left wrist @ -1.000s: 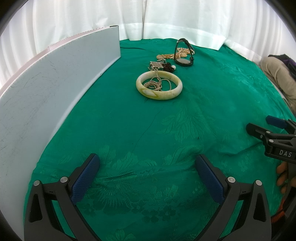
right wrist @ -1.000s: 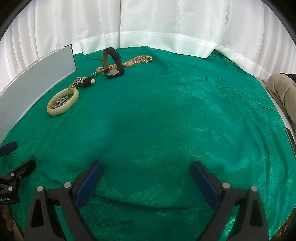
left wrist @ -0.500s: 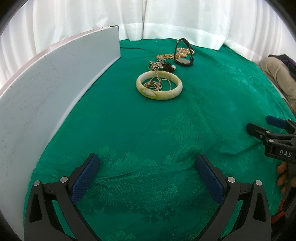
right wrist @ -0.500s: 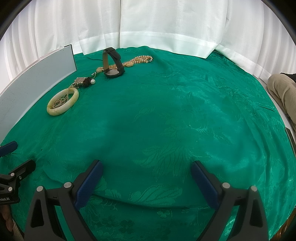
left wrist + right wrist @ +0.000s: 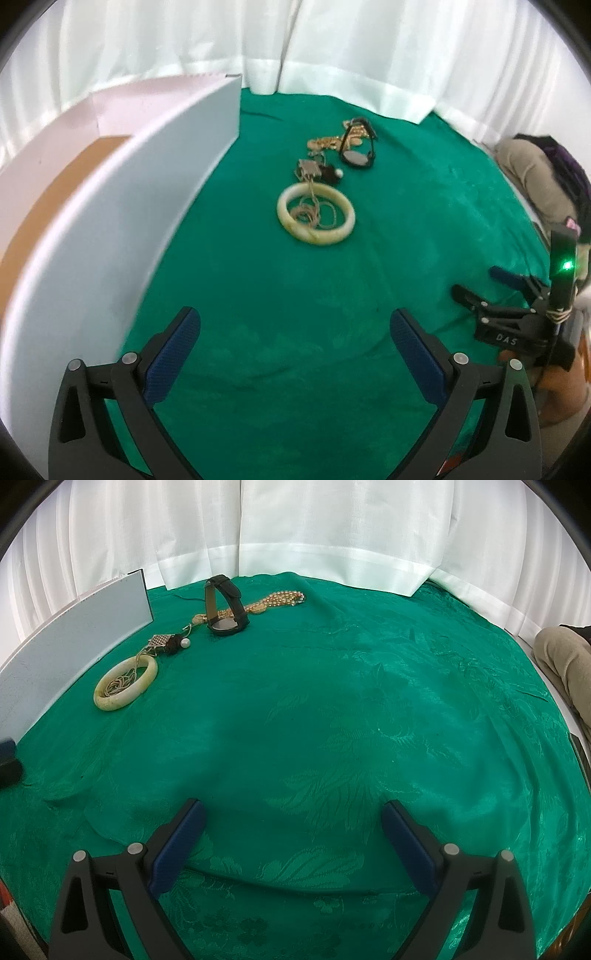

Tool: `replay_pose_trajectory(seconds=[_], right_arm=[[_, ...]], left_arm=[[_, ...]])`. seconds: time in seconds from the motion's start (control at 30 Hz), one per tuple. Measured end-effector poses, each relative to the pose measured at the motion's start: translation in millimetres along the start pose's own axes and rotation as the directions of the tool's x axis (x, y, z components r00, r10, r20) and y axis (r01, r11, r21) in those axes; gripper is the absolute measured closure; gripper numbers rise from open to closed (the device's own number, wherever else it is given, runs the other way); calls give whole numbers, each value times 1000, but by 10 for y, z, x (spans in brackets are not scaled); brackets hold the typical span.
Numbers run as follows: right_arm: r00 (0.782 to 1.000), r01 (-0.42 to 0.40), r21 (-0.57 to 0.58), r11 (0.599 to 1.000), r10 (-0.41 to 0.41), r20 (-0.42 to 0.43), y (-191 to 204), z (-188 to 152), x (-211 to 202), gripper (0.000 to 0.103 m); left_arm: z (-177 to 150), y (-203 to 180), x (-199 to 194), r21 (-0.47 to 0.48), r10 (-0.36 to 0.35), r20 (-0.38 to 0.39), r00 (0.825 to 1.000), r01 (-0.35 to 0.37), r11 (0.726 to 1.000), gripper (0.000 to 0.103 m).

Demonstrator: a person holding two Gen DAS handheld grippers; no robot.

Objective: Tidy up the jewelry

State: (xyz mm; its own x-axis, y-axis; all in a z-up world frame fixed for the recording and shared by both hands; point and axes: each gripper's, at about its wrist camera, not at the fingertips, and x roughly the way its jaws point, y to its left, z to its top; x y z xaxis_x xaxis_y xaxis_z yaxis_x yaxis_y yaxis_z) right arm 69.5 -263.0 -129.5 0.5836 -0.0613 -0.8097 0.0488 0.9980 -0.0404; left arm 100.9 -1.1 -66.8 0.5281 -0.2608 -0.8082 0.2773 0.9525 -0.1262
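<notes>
Jewelry both views | box interior left-wrist only

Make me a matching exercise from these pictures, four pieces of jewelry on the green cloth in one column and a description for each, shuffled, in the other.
Things:
1. bangle
2. watch
3. bead necklace
4. square pendant

Descriptions:
A. black strap, standing up on its face
B. gold beads, farthest back by the curtain
C. cream ring lying flat, thin chain coiled inside
D. metal lattice piece between ring and watch

Pairs: 1-C, 2-A, 3-B, 4-D
</notes>
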Motion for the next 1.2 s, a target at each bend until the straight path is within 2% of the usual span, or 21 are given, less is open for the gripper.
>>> replay_pose_trajectory(seconds=[0.1, 0.23, 0.3, 0.37, 0.43, 0.67, 0.73, 0.77, 0.93, 1.0, 1.07, 1.13, 1.2], right_arm=[[1000, 0, 0, 1000, 0, 0, 4, 0, -1, 4], [1000, 1, 1, 1000, -1, 1, 4, -1, -1, 4], [1000, 0, 2, 1000, -1, 1, 3, 0, -1, 4], [1000, 1, 2, 1000, -1, 1, 4, 0, -1, 4], [1000, 1, 2, 1000, -1, 1, 4, 0, -2, 4], [1000, 1, 3, 1000, -1, 1, 7, 1, -4, 4], [1000, 1, 3, 1000, -1, 1, 10, 1, -5, 4], [1000, 1, 3, 1000, -1, 1, 5, 1, -3, 4], [1000, -1, 3, 1000, 1, 1, 3, 2, -3, 4], [1000, -7, -5, 1000, 7, -24, 10, 27, -10, 4], [995, -46, -20, 999, 44, -87, 29, 115, -41, 4], [988, -125, -16, 992, 123, -89, 66, 305, -118, 4], [970, -220, 6, 975, 220, -102, 152, 610, -111, 4]], left_arm=[[169, 7, 106, 42, 29, -16, 999, -28, 999, 1], [450, -116, 372, 52, -37, -55, 998, 40, 998, 1], [552, -202, 518, 56, -43, -62, 997, 46, 997, 1], [639, -290, 679, 83, -35, -58, 998, 39, 996, 1], [699, -353, 856, 110, 9, -60, 998, -2, 994, 1], [672, -396, 1184, 176, 76, -67, 995, -63, 982, 1], [670, -377, 1185, 165, 39, -50, 998, -31, 986, 8], [667, -361, 1188, 162, 9, -51, 999, 0, 987, 20], [609, -373, 1168, 182, -10, -39, 999, 17, 983, 22], [532, -359, 1111, 186, -19, -40, 999, 26, 982, 22], [442, -362, 1038, 186, -24, -40, 999, 31, 982, 22], [381, -357, 993, 186, -28, -38, 999, 35, 982, 22], [322, -356, 956, 181, -25, -30, 999, 30, 983, 22]])
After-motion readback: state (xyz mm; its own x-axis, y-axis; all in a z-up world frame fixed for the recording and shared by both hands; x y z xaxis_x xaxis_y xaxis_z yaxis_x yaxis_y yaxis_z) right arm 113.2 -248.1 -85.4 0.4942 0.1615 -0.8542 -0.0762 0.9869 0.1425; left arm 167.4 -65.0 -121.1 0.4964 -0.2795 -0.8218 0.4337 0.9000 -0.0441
